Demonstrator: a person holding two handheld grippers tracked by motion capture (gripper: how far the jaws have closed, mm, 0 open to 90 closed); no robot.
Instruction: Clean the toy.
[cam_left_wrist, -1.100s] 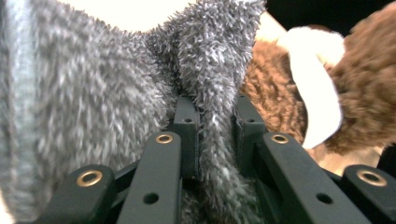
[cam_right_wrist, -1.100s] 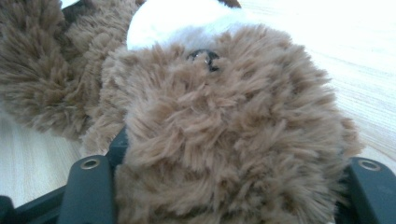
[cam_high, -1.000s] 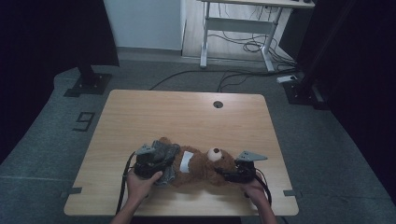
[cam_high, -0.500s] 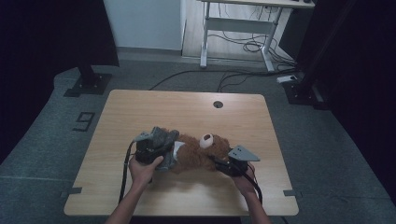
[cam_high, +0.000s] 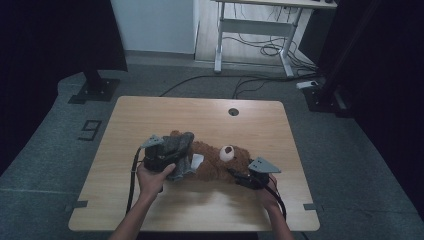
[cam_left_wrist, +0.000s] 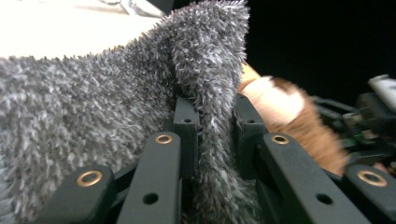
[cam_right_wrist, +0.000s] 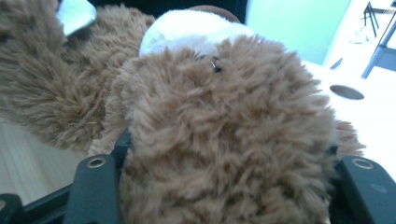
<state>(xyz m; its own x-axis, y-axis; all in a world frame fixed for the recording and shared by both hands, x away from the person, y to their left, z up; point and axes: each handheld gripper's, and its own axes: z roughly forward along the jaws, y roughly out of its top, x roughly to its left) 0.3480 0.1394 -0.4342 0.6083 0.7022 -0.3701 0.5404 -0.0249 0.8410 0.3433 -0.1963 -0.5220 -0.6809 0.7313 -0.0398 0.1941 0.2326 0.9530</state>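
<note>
your left gripper (cam_left_wrist: 210, 140) pinched the grey cloth (cam_left_wrist: 93, 116) at the bear's (cam_high: 215, 162) left. your right gripper's (cam_right_wrist: 224, 186) jaws had just been opening, with the bear's head between them.

The brown plush teddy bear (cam_high: 215, 162) had long, shaggy, matt fur, with a paler, smoother cream cloth muzzle (cam_right_wrist: 187, 30) at the top centre of the right gripper view. The grey fleece cloth (cam_left_wrist: 93, 107) looked coarse and tufted, its short fibres standing up, dull throughout. The left hand-held gripper (cam_left_wrist: 212, 121) was of black matt plastic with small brass-coloured shiny rivets. The pale wooden desk (cam_high: 200, 112) showed a smooth, faintly sheened laminate grain.
</note>
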